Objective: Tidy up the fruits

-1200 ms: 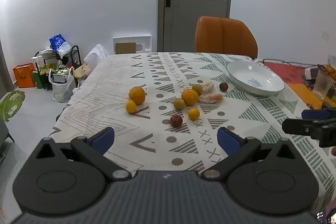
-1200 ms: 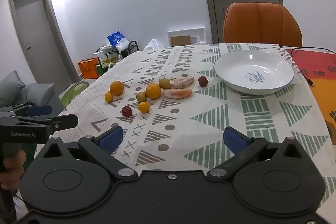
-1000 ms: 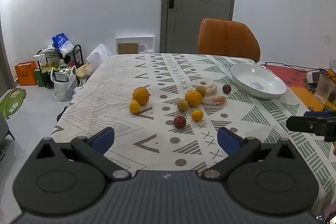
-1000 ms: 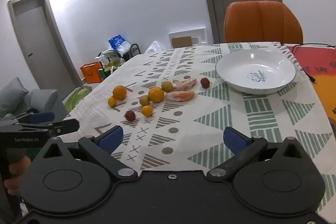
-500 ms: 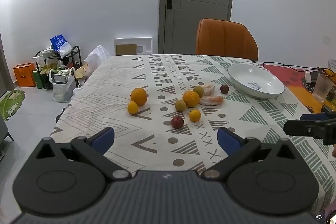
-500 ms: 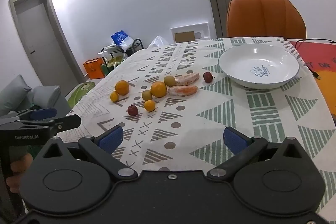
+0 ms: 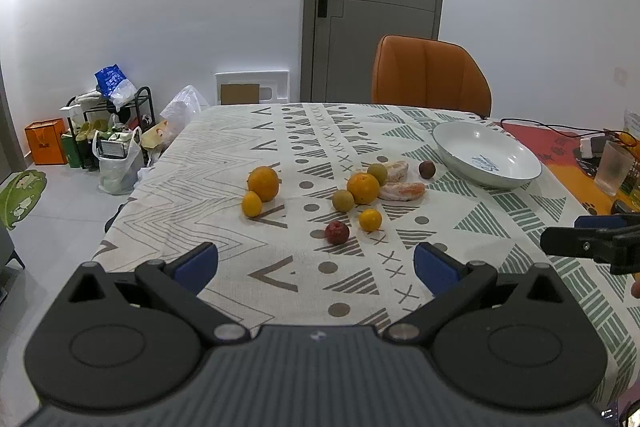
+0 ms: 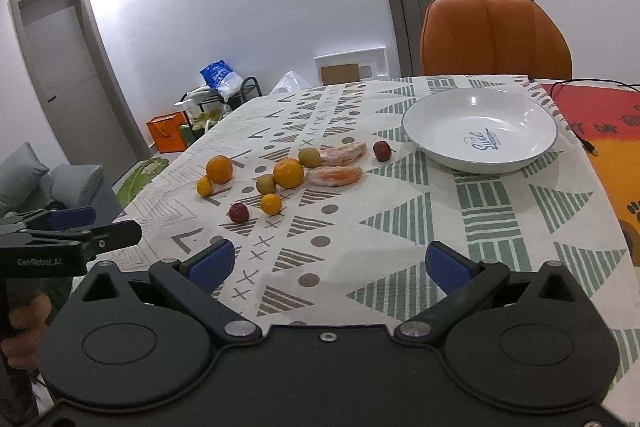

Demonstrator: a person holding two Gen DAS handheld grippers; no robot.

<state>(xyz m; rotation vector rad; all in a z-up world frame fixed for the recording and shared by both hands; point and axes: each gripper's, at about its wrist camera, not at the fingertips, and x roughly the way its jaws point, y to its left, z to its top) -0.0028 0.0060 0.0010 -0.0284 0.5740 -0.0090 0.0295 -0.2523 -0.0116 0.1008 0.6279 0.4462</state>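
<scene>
Left gripper (image 7: 315,261): I had its blue pads spread wide with nothing between them, hanging over the near edge of the tablecloth (image 7: 224,195).
Right gripper (image 8: 327,263): same deal, jaws wide apart and holding nothing, a bit closer to the bowl.
Fruits: all loose on the cloth, mid-table. Red one (image 7: 337,232) sat nearest me, small orange (image 7: 370,219) just beside it, big orange (image 7: 363,187) behind, two peeled pieces (image 7: 402,190) next to that.
Bowl (image 8: 520,119): white, off to the right of the fruit, nothing in it.
Chair (image 8: 495,37): orange, at the far side.
</scene>
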